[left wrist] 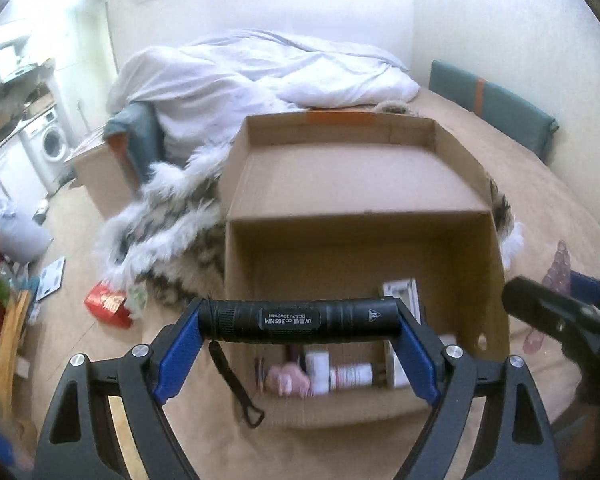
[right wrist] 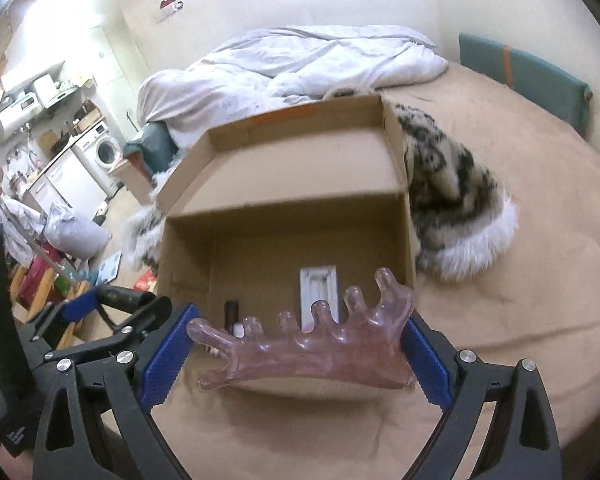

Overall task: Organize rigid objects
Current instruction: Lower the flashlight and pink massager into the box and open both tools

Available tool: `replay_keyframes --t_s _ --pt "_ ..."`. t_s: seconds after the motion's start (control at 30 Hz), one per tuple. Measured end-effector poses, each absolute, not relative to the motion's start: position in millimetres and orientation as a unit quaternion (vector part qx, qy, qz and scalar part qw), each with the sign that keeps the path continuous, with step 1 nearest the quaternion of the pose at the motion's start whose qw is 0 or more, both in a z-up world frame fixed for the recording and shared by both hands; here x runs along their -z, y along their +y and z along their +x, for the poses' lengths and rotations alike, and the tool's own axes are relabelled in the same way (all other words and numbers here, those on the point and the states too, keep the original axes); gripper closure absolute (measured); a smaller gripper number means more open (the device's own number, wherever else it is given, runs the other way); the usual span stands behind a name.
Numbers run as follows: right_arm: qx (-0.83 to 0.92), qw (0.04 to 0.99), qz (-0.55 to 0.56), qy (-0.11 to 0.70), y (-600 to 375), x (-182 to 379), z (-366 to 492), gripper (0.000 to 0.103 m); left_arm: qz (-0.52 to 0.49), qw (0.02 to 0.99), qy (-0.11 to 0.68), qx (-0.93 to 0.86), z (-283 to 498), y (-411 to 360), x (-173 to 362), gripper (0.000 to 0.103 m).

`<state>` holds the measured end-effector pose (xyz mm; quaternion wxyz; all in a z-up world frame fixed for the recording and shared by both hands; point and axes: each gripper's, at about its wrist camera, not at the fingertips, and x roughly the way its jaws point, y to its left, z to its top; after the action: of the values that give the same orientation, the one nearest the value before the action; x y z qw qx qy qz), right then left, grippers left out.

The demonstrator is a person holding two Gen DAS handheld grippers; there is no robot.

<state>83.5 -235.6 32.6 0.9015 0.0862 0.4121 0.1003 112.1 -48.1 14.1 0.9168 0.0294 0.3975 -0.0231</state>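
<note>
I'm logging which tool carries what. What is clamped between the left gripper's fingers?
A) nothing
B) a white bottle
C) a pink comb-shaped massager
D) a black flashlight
D: in the left wrist view the black flashlight lies crosswise, pinched end to end by the left gripper above the cardboard box.

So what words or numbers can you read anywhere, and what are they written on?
"UV 365NM": on the black flashlight, printed upside down in the left wrist view.
"DC3.7V 10W(max)": smaller line on the same flashlight, only roughly readable.
Triangle warning sign: near the flashlight's right end.
Red packet on the floor: lettering too blurred.
White bottles in the cardboard box: labels too blurred.
</note>
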Motion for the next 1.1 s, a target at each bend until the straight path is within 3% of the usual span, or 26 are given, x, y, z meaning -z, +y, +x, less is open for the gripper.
replay_keyframes --t_s 0.47,0.67,0.83,1.1 --pt "-0.1 0.848 0.147 0.5 -238 41 155 0.001 0.024 0.881 0.466 0.076 150 -65 63 0.017" --pt "-0.088 0.834 0.148 0.524 -235 59 159 0.001 0.043 0.874 0.481 0.056 153 -73 75 0.017" --pt "-0.076 0.83 0.145 0.534 -235 66 160 0.001 -0.016 0.857 0.511 0.073 163 -64 83 0.017" --pt "-0.075 0.831 0.157 0.529 -239 65 160 0.001 -0.019 0.859 0.504 0.092 168 -72 84 0.017"
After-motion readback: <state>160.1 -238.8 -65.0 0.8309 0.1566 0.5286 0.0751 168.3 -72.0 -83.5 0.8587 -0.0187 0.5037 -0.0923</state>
